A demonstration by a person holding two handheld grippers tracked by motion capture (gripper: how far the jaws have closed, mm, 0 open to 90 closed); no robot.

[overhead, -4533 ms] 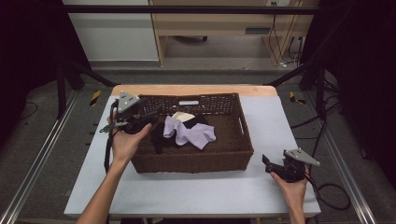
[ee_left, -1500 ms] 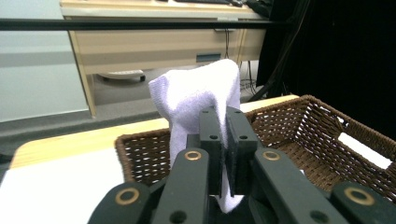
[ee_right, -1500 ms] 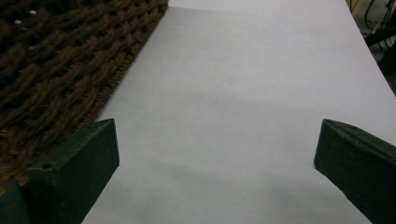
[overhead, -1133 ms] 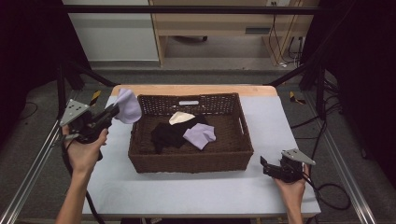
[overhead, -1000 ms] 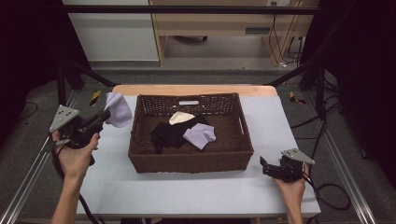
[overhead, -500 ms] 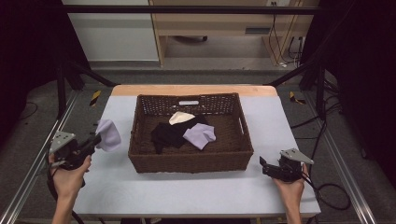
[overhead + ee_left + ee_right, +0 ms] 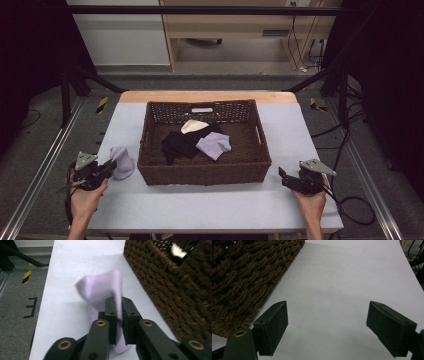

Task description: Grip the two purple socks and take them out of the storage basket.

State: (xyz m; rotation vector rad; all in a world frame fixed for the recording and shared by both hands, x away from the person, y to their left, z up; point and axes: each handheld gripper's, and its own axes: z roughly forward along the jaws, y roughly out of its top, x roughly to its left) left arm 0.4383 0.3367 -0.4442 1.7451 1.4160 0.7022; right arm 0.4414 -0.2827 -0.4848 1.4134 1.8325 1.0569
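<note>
A lilac cloth (image 7: 122, 161) lies bunched on the white table left of the brown wicker basket (image 7: 200, 174). My left gripper (image 7: 111, 165) sits low at the table's front left. In the left gripper view its jaws (image 7: 119, 302) pinch a fold of that lilac cloth (image 7: 100, 290); they have just been opening slightly, with the cloth still between them. My right gripper (image 7: 281, 176) rests near the basket's front right corner. In the right gripper view it (image 7: 328, 312) is open over bare table; its jaws have just been closing, with nothing between them.
Inside the basket lie a black cloth (image 7: 182, 142), a second lilac cloth (image 7: 214, 145) and a cream cloth (image 7: 192, 126). The basket wall (image 7: 170, 285) stands close on the left gripper's right. The table's front strip (image 7: 200, 207) is bare. A cable (image 7: 350, 210) trails from the right gripper.
My left hand has come down and toward the front left with the lilac cloth, from beside the basket's far left corner to the tabletop. The right hand has stayed in place.
</note>
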